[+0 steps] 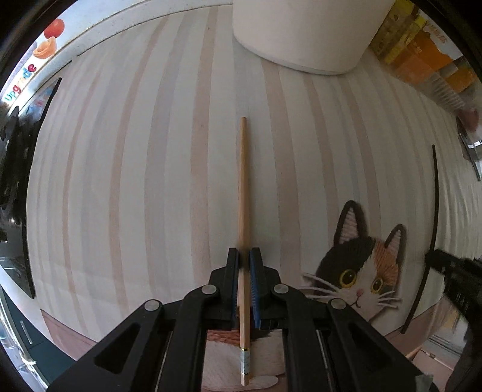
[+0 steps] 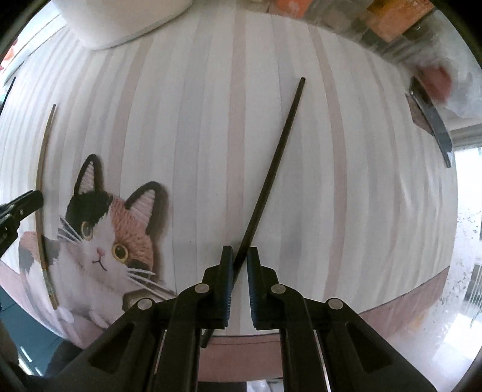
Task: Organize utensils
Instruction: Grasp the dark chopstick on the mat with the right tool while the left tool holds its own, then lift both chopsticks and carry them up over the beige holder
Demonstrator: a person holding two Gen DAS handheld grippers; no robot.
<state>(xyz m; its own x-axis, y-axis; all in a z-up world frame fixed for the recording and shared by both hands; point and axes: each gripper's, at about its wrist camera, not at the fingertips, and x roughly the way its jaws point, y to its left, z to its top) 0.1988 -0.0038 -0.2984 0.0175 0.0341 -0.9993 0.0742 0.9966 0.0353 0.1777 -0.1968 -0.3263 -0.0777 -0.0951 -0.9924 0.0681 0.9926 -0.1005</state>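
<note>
A pale wooden chopstick [image 1: 244,187] runs straight away from me over the striped cat placemat [image 1: 135,181], and my left gripper [image 1: 244,256] is shut on it near its banded end. The right wrist view shows that chopstick [image 2: 40,181] at the far left, with the left gripper [image 2: 30,200] on it. A black chopstick [image 2: 277,156] lies slanted across the mat [image 2: 195,120]. It passes between the fingers of my right gripper [image 2: 240,251], which is shut on it. In the left wrist view the black chopstick [image 1: 434,211] and the right gripper [image 1: 436,260] are at the right edge.
A tall white container [image 1: 301,36] stands at the far edge of the mat, also visible in the right wrist view as the white container [image 2: 120,21]. A knife [image 2: 430,117] lies at the far right. Orange and yellow packets [image 1: 421,54] line the back right. The mat's front edge runs just under both grippers.
</note>
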